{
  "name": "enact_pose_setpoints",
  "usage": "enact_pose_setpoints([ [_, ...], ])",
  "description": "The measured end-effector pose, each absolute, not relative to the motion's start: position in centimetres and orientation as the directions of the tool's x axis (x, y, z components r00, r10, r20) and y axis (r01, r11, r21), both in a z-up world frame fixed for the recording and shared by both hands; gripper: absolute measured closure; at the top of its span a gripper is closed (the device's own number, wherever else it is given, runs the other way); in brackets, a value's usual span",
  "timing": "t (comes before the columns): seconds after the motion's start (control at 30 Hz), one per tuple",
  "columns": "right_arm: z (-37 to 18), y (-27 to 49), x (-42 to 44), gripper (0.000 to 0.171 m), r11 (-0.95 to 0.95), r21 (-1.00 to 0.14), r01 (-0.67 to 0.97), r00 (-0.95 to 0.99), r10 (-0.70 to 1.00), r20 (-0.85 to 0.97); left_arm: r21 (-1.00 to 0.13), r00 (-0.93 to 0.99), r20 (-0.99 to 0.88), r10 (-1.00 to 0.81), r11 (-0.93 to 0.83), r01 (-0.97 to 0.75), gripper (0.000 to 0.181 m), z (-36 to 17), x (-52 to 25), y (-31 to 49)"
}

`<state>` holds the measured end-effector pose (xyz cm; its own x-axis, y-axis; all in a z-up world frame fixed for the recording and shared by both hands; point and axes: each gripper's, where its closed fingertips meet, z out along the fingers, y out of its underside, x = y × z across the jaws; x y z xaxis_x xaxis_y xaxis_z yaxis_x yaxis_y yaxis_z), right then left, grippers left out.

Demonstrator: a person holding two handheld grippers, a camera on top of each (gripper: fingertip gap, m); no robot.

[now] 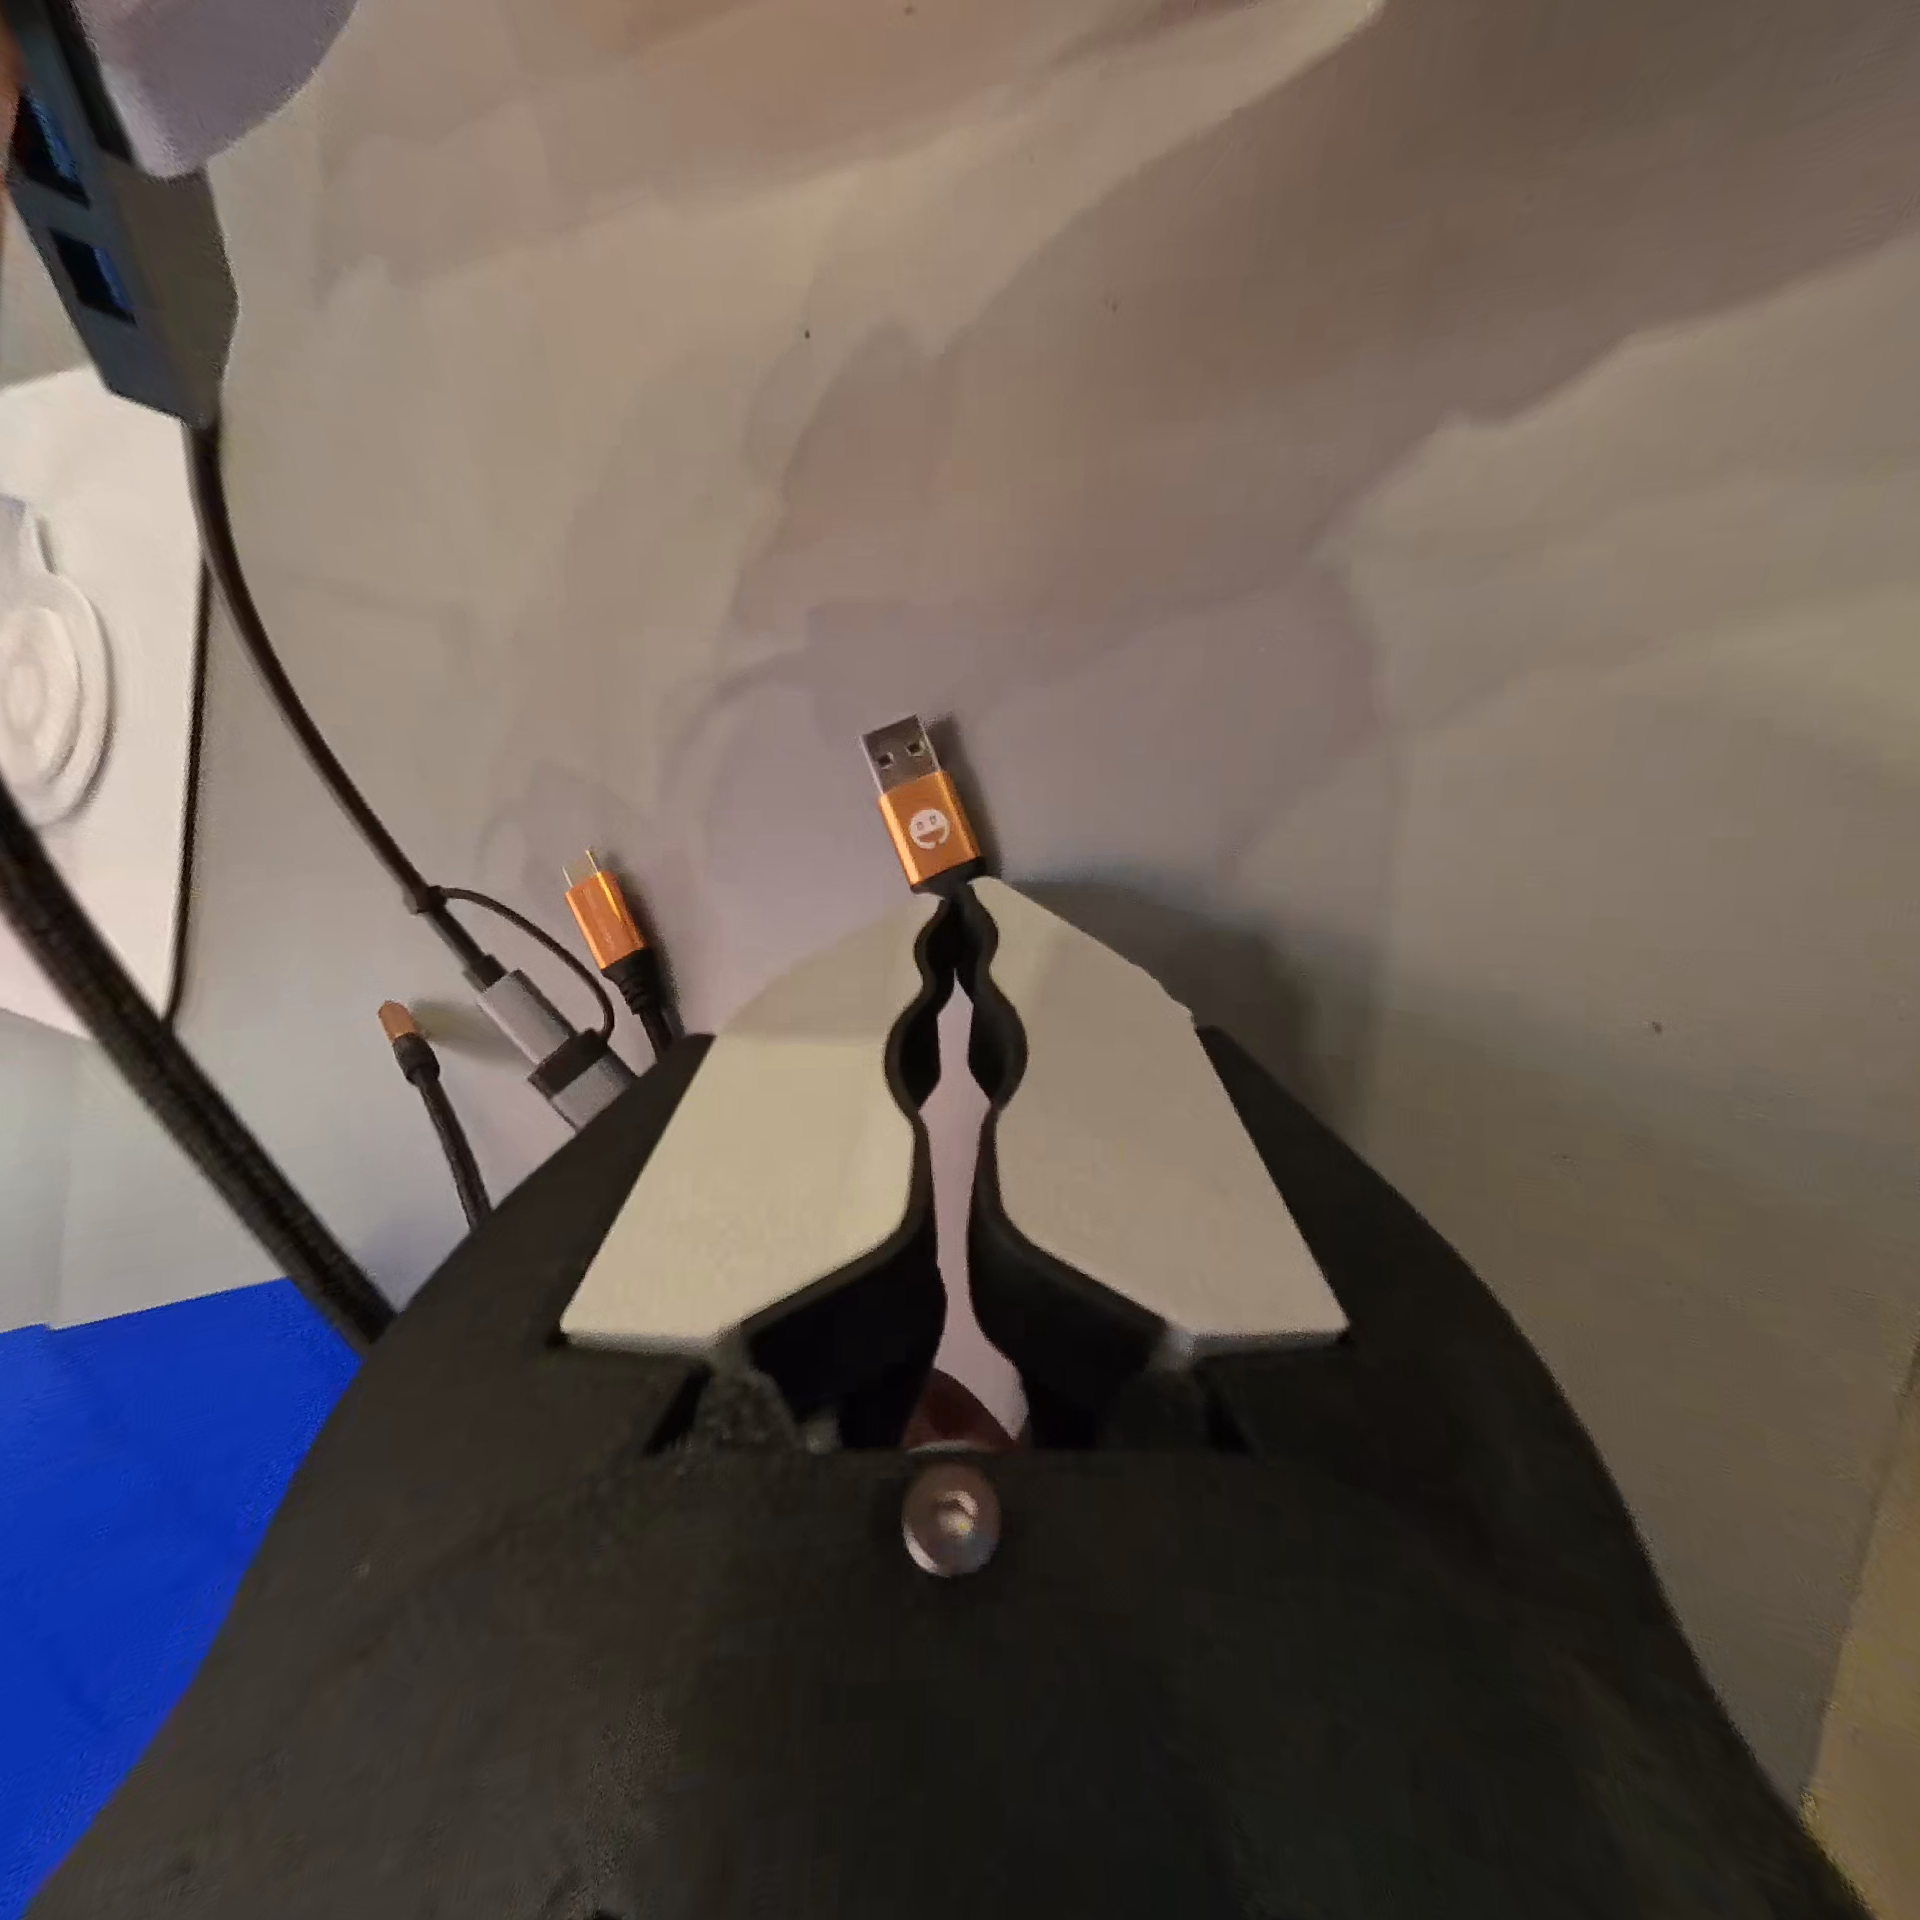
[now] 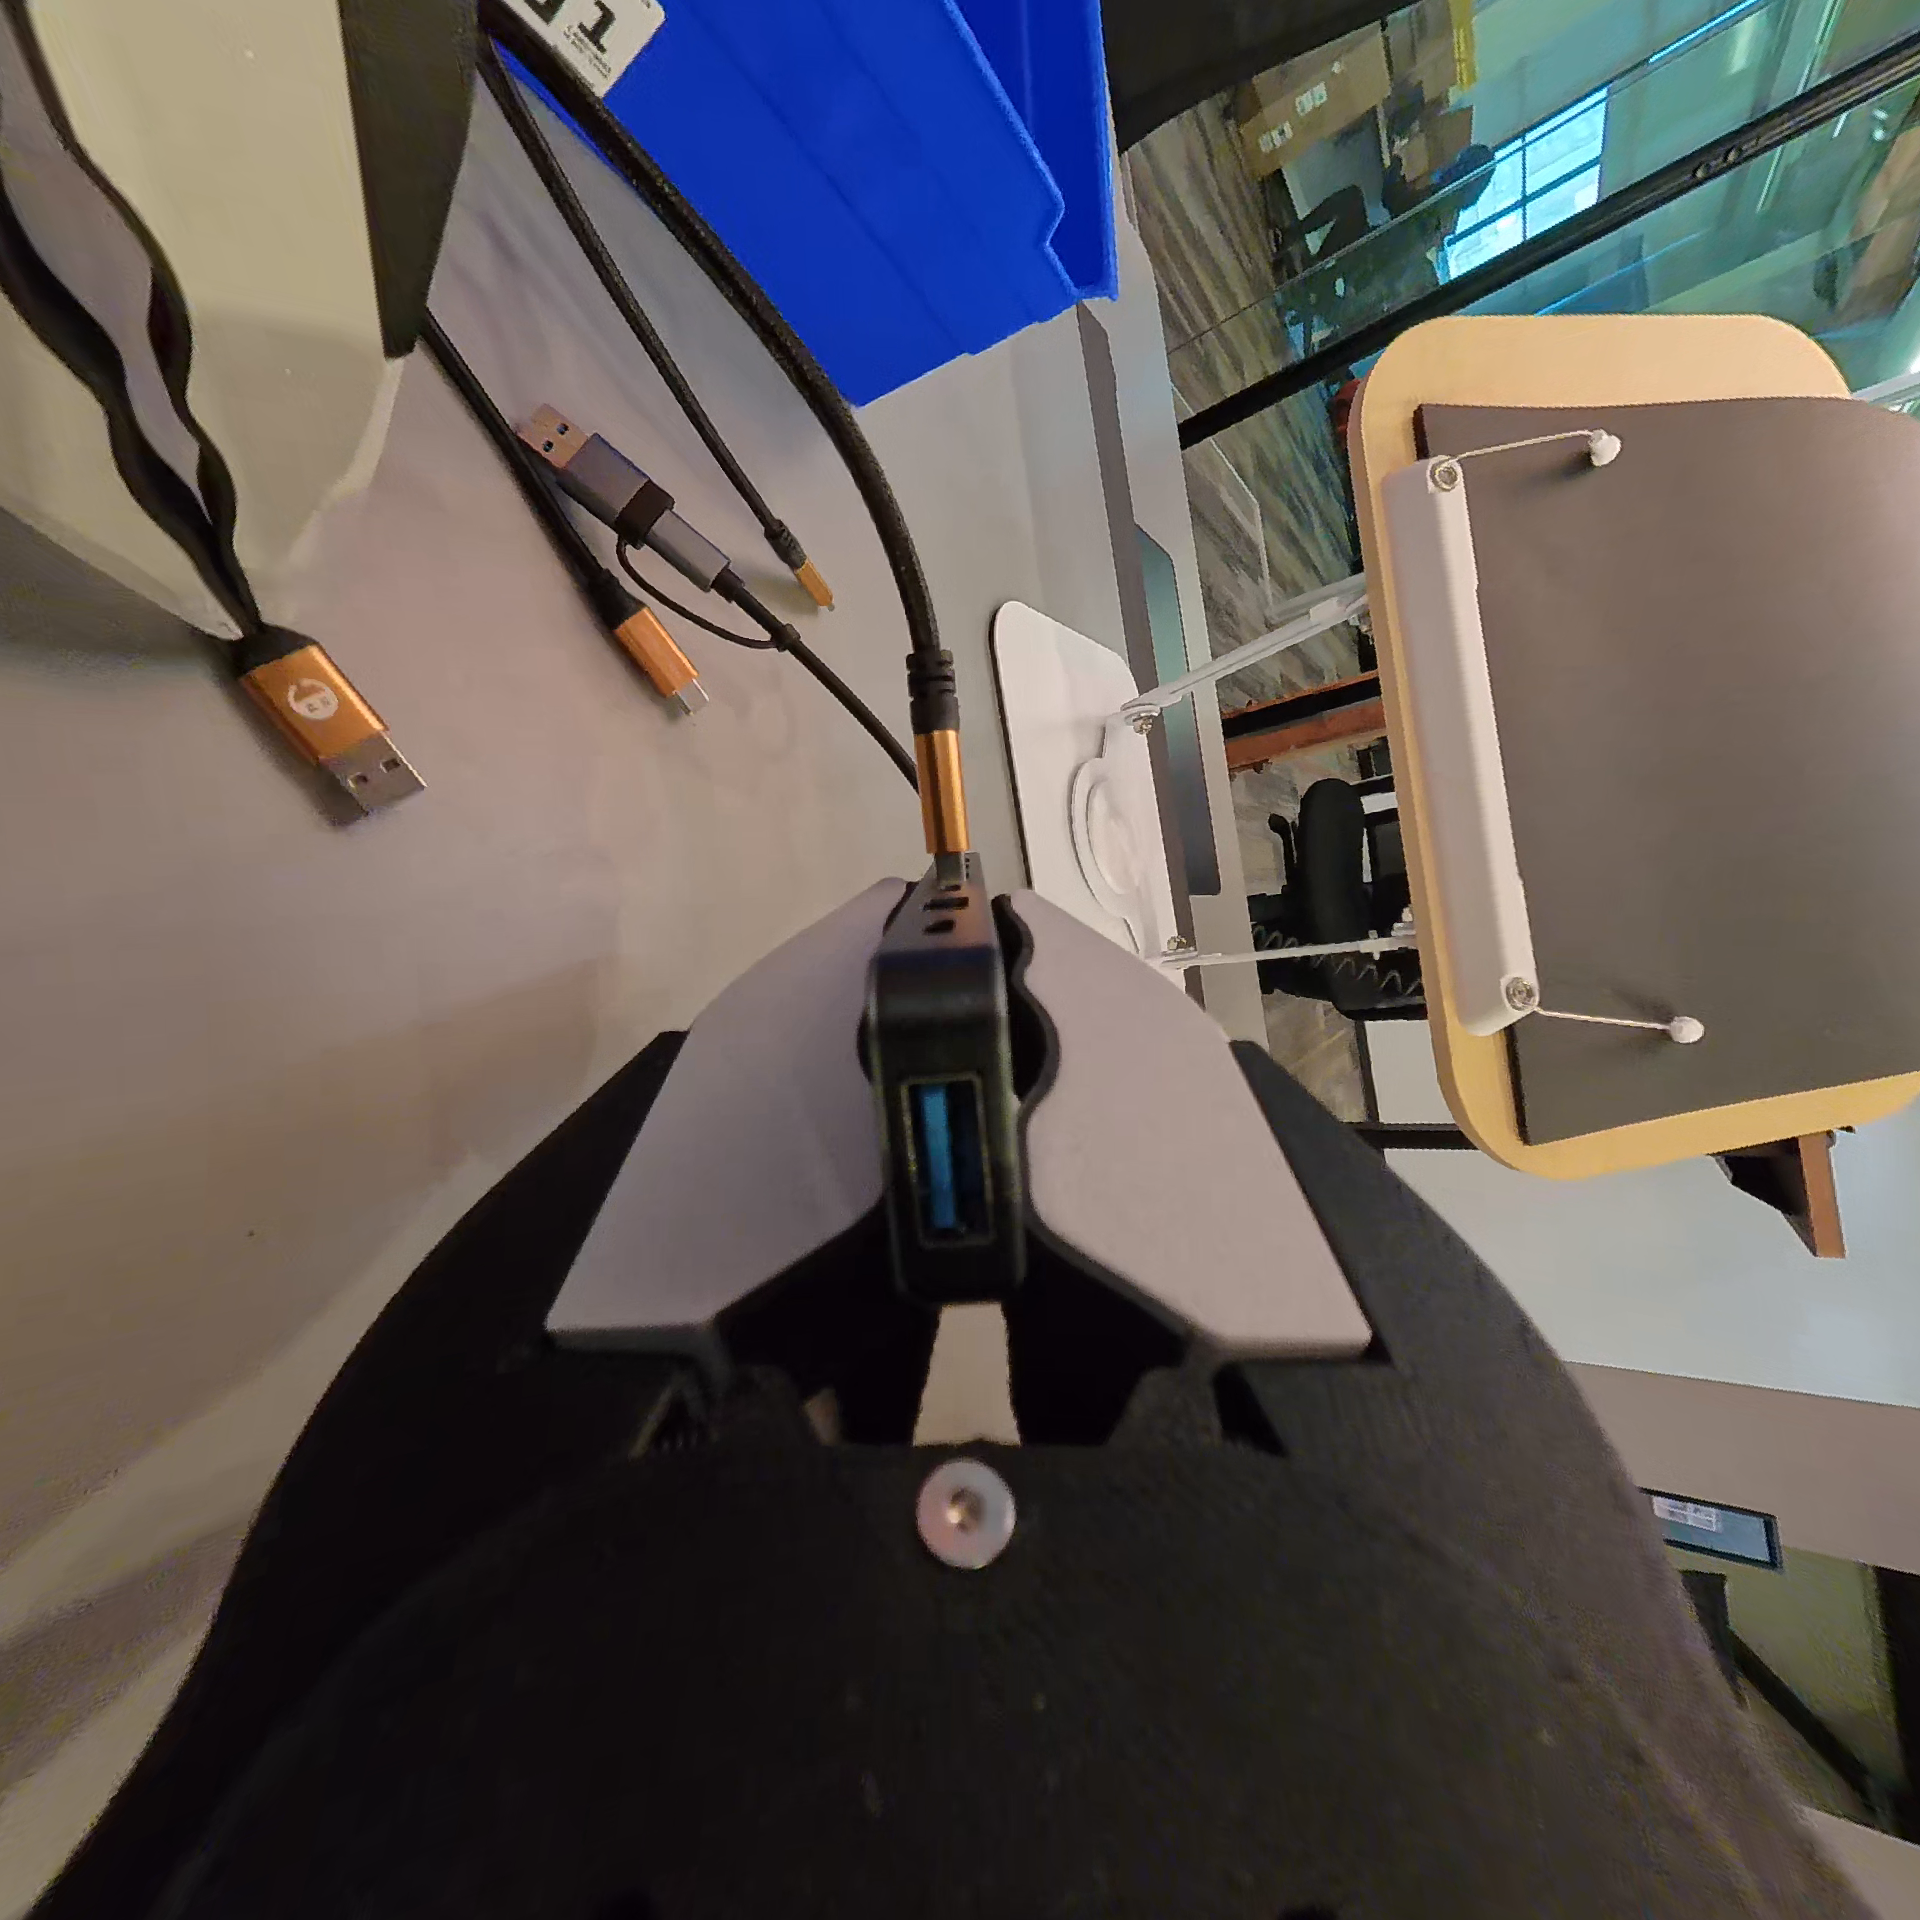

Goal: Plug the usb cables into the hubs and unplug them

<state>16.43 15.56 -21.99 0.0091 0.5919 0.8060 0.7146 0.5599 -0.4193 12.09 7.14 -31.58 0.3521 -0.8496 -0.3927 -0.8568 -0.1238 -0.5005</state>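
Note:
My left gripper (image 1: 961, 899) is shut on the black cable just behind an orange USB-A plug (image 1: 923, 800), which points forward over the grey table. The right wrist view shows this gripper (image 2: 244, 629) and plug (image 2: 322, 727) at upper left. My right gripper (image 2: 940, 904) is shut on a black hub (image 2: 940, 1091) with a blue port facing the camera. An orange-sleeved plug (image 2: 940, 790) on a thick braided cable sits in the hub's far end. The hub (image 1: 114, 218) shows at the upper left of the left wrist view, apart from the USB-A plug.
On the table lie an orange USB-C plug (image 2: 655, 655), a grey adapter plug (image 2: 623, 499) and a small orange plug (image 2: 810, 582). A blue bin (image 2: 883, 187) stands behind them. A white pad (image 2: 1081, 748) lies at the table edge. A wooden board with a black panel (image 2: 1662, 727) stands beyond. The left gripper's tips are roughly 12 cm from the right gripper's.

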Motion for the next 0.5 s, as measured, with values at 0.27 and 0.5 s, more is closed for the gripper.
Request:
enact_pose_setpoints([
  [0.27, -22.17, 15.61, 16.4, 0.16, 0.555, -0.427, 0.714, 0.011, 0.601, 0.799, -0.451, 0.319, -0.446, -0.836, -0.098, -0.887, 0.17, -31.76, 12.36, 6.99],
  [0.5, -22.01, 15.53, 16.34, 0.16, 0.555, -0.432, 0.711, 0.015, 0.602, 0.799, -0.502, 0.405, -0.349, -0.845, -0.196, -0.842, 0.173, -31.94, 12.09, 7.64],
])
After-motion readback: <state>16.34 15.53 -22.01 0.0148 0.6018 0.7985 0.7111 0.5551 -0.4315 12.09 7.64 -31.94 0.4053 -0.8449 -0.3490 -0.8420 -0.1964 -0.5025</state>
